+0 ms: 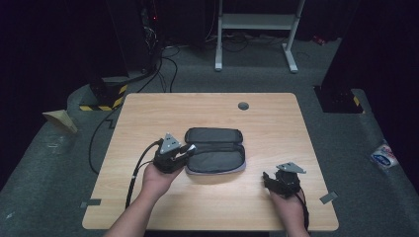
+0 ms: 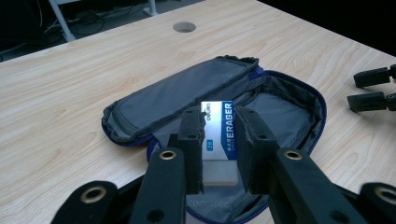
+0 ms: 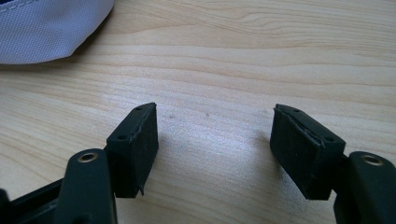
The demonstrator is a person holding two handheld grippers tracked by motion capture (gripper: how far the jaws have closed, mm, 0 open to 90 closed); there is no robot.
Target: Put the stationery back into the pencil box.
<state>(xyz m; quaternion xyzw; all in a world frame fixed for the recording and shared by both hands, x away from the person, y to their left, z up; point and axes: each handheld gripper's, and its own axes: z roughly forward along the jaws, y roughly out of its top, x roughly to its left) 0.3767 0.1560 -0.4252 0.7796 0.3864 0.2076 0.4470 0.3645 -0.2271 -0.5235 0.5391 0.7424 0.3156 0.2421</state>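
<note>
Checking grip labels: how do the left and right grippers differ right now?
The left gripper is shut on the eraser, above the open pouch; the right gripper is open with nothing between its jaws. The left one is at the pouch's left end; the right one sits apart from it, over bare table. Both have black jaws and are hand-held.

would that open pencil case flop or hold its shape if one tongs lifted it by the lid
The pencil case is soft fabric with a rumpled lid, so it would probably sag. Unzipped and empty-looking, it is likely light and might slide on the smooth table. The left tongs grip an eraser.
</note>
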